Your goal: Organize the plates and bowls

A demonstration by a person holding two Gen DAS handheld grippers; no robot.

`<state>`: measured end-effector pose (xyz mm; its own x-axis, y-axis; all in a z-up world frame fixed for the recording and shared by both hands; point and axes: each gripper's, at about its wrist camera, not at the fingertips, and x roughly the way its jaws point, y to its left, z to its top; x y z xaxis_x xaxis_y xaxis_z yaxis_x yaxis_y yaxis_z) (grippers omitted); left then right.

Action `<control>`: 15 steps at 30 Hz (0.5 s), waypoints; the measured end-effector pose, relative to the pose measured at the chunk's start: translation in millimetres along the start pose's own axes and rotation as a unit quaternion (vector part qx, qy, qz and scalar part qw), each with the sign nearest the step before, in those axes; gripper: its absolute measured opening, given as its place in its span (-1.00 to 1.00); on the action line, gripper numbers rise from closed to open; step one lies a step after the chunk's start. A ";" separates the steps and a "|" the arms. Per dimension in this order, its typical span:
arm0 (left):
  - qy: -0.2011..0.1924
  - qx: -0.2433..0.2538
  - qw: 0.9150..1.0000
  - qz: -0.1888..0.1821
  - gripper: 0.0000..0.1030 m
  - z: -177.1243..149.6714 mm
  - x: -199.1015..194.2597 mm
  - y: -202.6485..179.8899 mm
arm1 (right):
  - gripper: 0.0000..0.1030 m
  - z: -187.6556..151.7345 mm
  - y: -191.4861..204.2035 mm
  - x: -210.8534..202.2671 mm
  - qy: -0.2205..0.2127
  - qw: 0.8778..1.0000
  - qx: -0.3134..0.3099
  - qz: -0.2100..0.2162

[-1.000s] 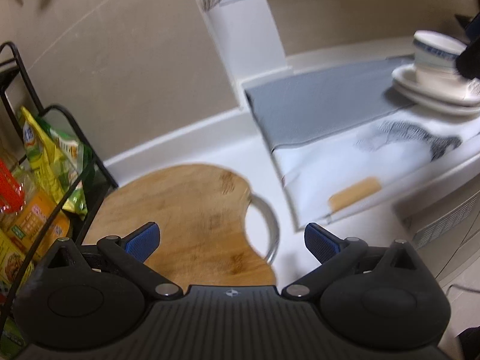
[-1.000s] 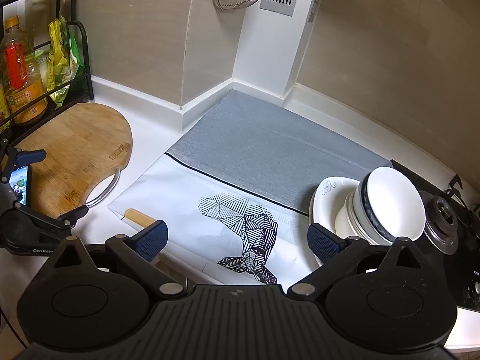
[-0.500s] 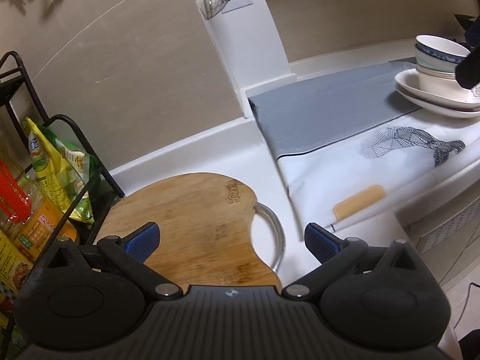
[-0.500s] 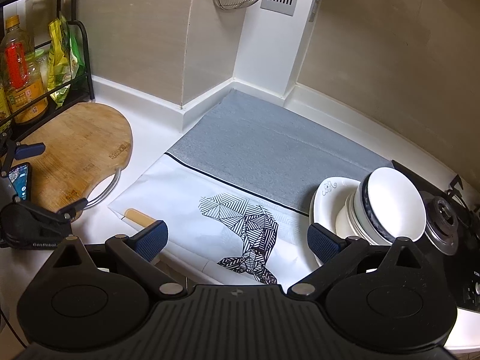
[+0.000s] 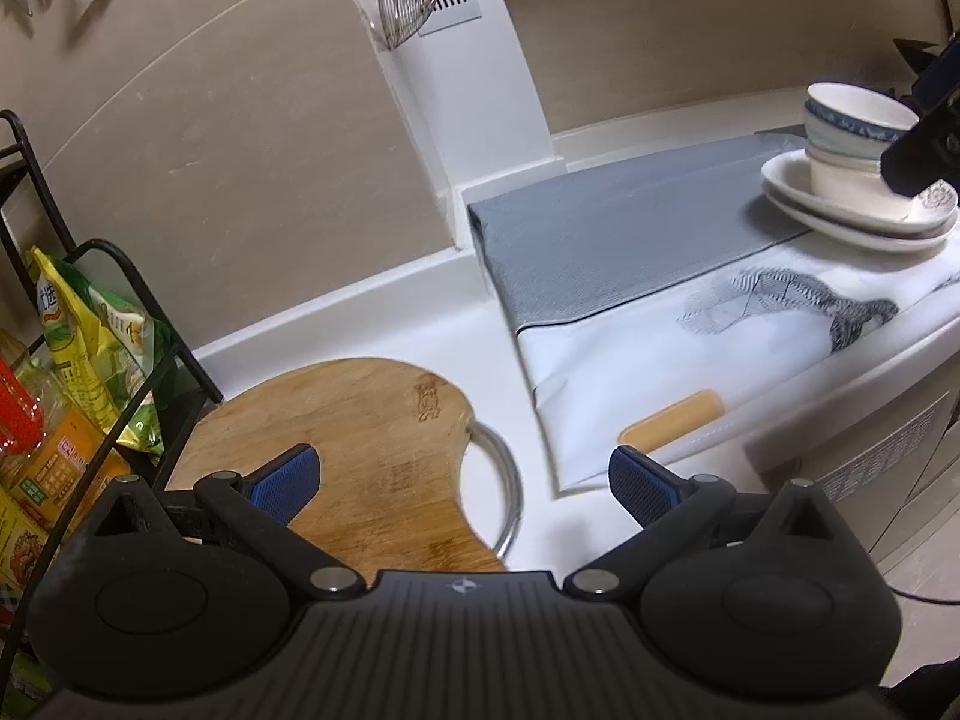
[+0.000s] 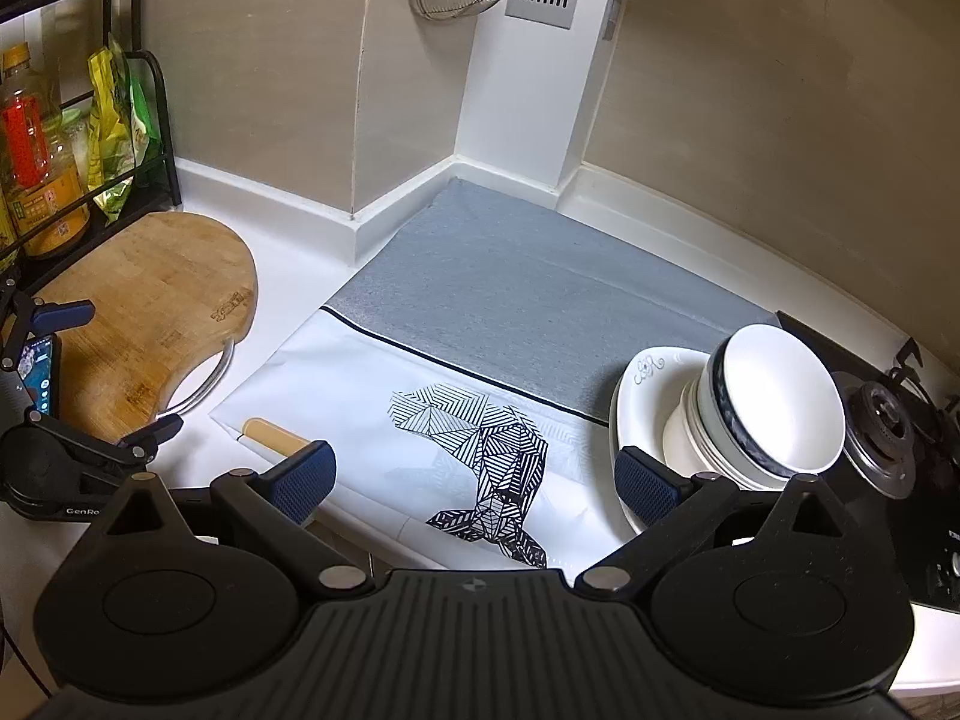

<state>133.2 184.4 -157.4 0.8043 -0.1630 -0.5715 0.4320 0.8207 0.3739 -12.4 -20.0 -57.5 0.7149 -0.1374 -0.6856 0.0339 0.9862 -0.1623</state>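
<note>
**Bowls and plates stacked at the right end of the mat, both grippers open and empty**

Stacked white bowls with a blue-patterned rim [image 6: 774,405] sit inside the stacked white shallow plates [image 6: 645,387] at the right middle of the right wrist view, on the right end of the grey and white mat with a black geometric whale print [image 6: 480,324]. Just right of the stack is the black gas stove with a round metal burner [image 6: 888,438], so not much slack on that side. The mat's grey half left of the stack is bare, running up to the white wall skirting, and its near edge lies along the front edge of the white countertop [image 6: 288,276]. At left, the round wooden cutting board with a metal loop handle [image 6: 144,306] lies flat, with the black wire rack of bottles and snack bags [image 6: 78,138] right behind it.

Compared with half a second ago, the left wrist view has swung a little: the dish stack sits higher and further right in frame, and the board looks closer. The right view hardly changed.

Left gripper [image 5: 462,480] hovers over the board's notched edge, blue pads [image 5: 285,480] wide apart, holding nothing. Right gripper [image 6: 474,480] hangs over the whale print, jaws equally wide, touching nothing, its right pad just in front of the plates in the frame.
</note>
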 end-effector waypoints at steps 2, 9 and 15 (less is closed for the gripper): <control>-0.002 -0.006 1.000 -0.004 0.99 6.0 -2.5 -3.7 | 0.93 -0.8 -2.0 -1.7 -0.004 1.000 0.002 0.002; -0.006 -0.041 0.999 -0.027 0.99 40.1 -12.5 -27.6 | 0.93 -7.6 -30.6 -7.6 -0.016 0.999 0.036 0.006; -0.021 -0.067 0.995 -0.065 0.99 87.8 -13.0 -57.6 | 0.93 -12.9 -92.8 -10.5 -0.032 0.994 0.105 -0.009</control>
<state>133.8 91.2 -107.4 0.7622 -0.2938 -0.5768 0.4785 0.8558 0.1964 -32.1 -111.3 -44.3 0.7556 -0.1558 -0.6362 0.1877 0.9821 -0.0176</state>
